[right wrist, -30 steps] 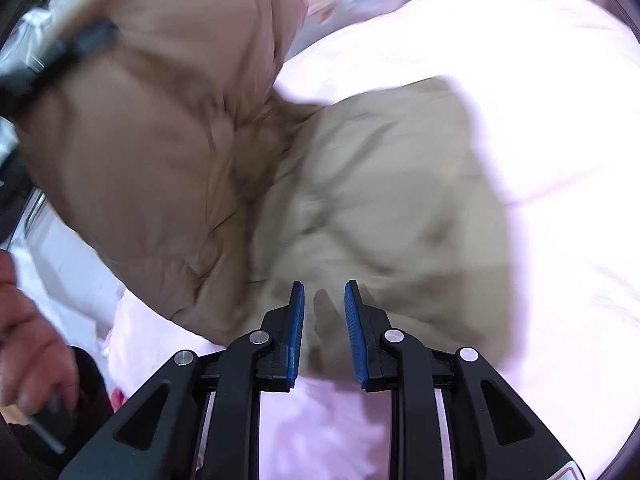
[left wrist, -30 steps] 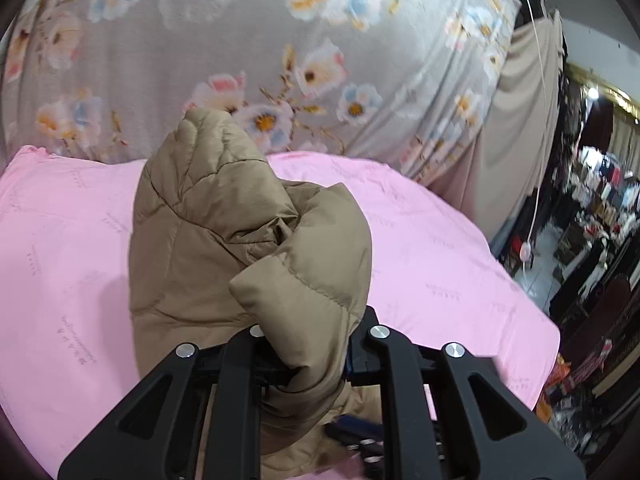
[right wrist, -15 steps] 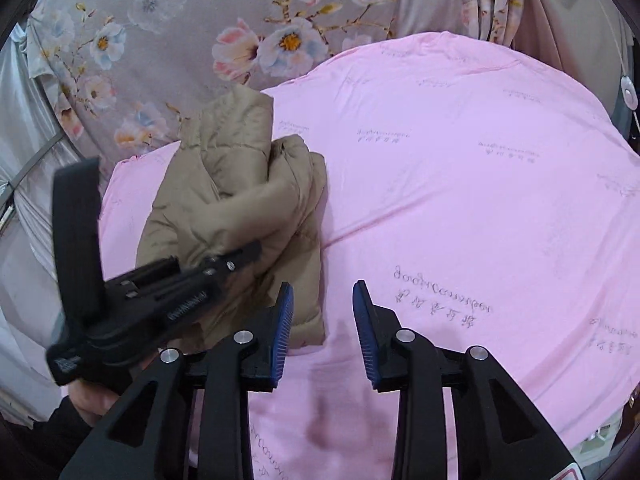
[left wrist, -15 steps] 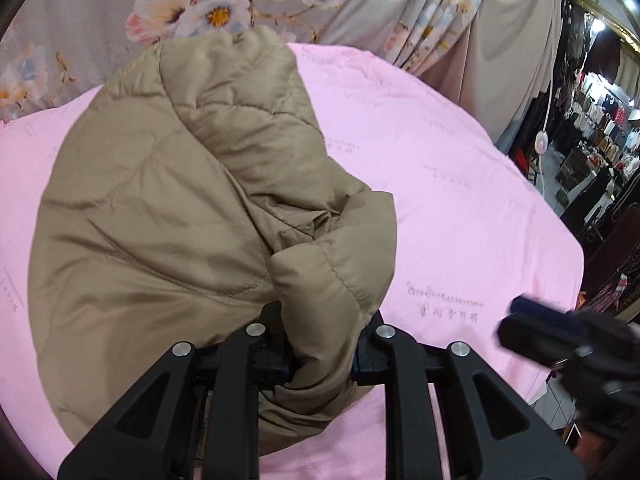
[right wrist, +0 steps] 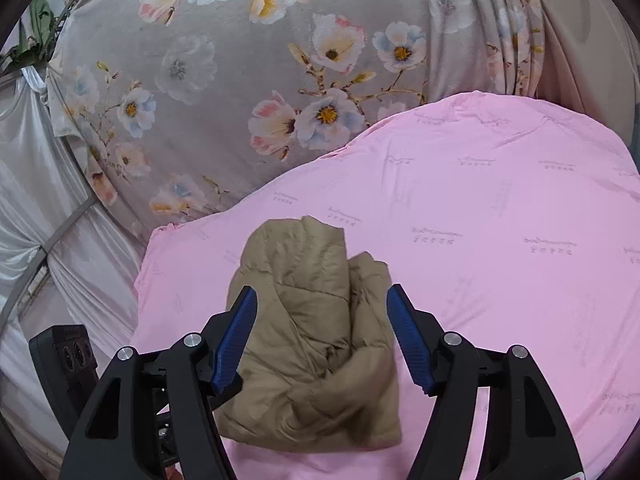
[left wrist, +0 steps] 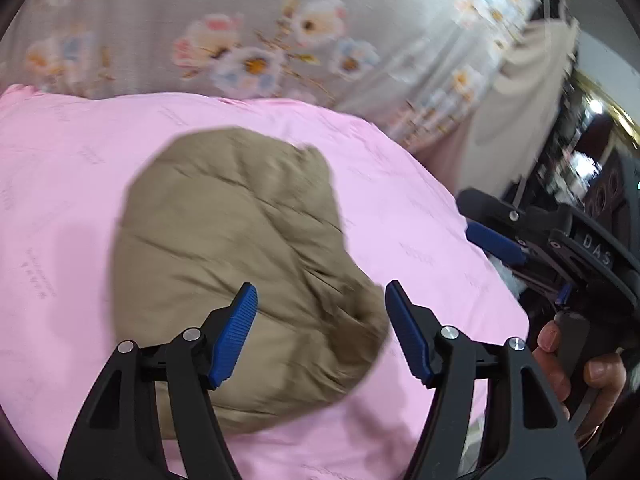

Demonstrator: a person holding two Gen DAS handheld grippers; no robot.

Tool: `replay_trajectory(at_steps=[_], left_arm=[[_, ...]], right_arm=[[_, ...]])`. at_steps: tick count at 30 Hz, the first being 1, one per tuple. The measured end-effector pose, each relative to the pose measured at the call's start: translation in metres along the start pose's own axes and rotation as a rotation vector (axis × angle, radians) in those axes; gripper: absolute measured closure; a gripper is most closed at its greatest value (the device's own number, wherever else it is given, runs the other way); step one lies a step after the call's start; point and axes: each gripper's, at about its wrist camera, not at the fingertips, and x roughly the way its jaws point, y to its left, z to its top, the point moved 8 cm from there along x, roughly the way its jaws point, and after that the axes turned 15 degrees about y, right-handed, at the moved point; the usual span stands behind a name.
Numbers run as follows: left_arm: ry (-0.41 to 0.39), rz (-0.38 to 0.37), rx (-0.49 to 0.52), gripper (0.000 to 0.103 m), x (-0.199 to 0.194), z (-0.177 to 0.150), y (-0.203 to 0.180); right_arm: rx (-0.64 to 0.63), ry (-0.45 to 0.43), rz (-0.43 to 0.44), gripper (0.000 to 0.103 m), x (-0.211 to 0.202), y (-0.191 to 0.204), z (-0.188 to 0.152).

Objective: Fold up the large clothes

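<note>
A tan quilted jacket lies bundled on the pink sheet, loose of both grippers. My left gripper hovers over its near edge, jaws opening wide, blue pads clear of the fabric. In the right wrist view the same jacket rests near the sheet's left front corner. My right gripper hangs above it, jaws opening, nothing between the pads. The right gripper also shows at the right of the left wrist view, held by a person's hand.
A grey floral curtain hangs behind the pink sheet. White drapes stand at the left. A black device sits low left. A shop interior shows beyond the right edge.
The left gripper, which was shut on the jacket's fold, has let go and opened; the jacket now lies flat on the sheet. The right gripper has opened wider and risen.
</note>
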Motion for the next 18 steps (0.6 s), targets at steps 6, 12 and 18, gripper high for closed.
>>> replay_trajectory(at_steps=[6,12,18], left_arm=[[-0.08,0.178,-0.196,0.039,-0.028,0.054,0.098],[-0.066,0.243,-0.254,0.039,-0.017,0.1,0.14],[0.018,0.243,-0.204,0.041,0.037,0.121,0.132]], right_arm=[[0.037,0.045,0.026,0.036,0.044,0.027,0.057],[0.083,0.116,-0.088,0.036,0.107,0.022,0.081],[0.066,0.248,-0.244,0.033,0.171,-0.005,0.055]])
